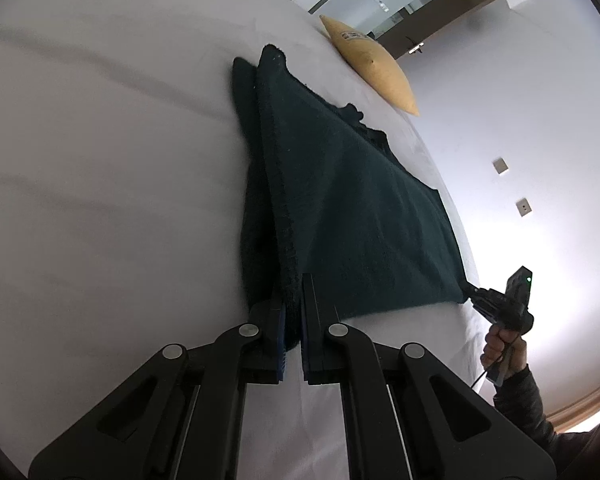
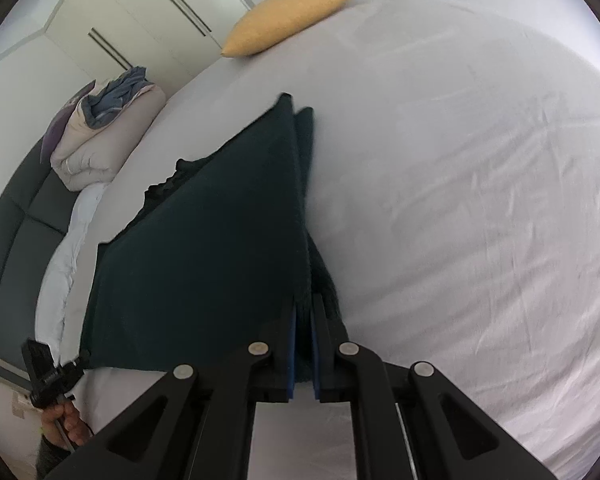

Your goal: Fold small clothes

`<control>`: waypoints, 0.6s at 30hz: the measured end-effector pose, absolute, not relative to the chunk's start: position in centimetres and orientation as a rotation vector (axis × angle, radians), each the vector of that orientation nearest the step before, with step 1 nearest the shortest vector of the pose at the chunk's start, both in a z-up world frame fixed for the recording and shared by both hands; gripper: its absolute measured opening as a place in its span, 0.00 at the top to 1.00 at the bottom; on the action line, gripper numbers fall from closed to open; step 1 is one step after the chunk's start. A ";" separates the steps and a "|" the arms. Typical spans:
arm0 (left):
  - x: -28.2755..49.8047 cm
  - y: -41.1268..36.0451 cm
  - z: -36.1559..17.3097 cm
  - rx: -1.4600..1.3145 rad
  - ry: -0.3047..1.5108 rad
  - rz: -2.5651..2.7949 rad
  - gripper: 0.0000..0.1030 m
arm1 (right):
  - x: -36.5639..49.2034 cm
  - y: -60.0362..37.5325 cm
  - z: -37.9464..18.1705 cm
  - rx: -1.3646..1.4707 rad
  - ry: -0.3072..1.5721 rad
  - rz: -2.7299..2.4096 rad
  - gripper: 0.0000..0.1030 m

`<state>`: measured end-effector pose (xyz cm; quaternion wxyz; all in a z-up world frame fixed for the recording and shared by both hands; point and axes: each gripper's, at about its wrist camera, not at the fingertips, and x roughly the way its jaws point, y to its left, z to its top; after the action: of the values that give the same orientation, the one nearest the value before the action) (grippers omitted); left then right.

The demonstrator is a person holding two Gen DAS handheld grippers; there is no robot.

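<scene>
1. Left claw [image 1: 293, 320]: narrowed onto a near corner of the dark green garment [image 1: 352, 208], knit edge pinched between its blue-padded fingers [image 1: 282, 340].
2. Right claw [image 2: 304, 344]: likewise narrowed onto the other near corner of the same garment [image 2: 204, 264], cloth bunched between its pads.
3. Dark green garment: stretched taut between the two claws along its near edge, running ahead of them to a far point resting on the white bed sheet [image 1: 100, 160]; a second layer showing just beyond the folded side edge, to the left of the left claw's line and to the right of the right claw's line.
4. From the left wrist view, right claw [image 1: 474, 294] seen far to the right, gripping the garment corner, held in a hand [image 1: 504, 344] with a dark sleeve.
5. From the right wrist view, left claw [image 2: 82, 356] seen low to the left at the opposite corner, held in a hand [image 2: 66, 420].
6. Yellow cushion [image 2: 288, 16] well ahead of both claws, on the far part of the bed, apart from the garment.
7. Bundled duvet [image 2: 104, 140] with a blue cloth [image 2: 118, 92] on top, ahead and left of the right claw, beside a dark padded headboard [image 2: 16, 240].
</scene>
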<state>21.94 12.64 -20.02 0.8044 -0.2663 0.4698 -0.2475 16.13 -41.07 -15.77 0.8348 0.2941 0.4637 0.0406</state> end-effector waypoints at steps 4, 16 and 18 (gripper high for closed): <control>21.6 12.9 -20.7 -0.594 1.010 -0.523 0.96 | 16.2 -41.1 -16.0 0.634 0.985 0.077 0.93; 22.4 13.2 -21.5 -0.627 1.044 -0.517 0.96 | 15.7 -41.0 -16.0 0.619 0.987 0.067 0.93; 22.9 13.6 -22.0 -0.665 1.049 -0.524 0.95 | 16.1 -41.0 -16.5 0.630 0.999 0.071 0.93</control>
<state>22.87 13.58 -21.97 0.7815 -0.3077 0.4855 -0.2426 16.05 -41.00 -16.52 0.8301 0.2970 0.4707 0.0333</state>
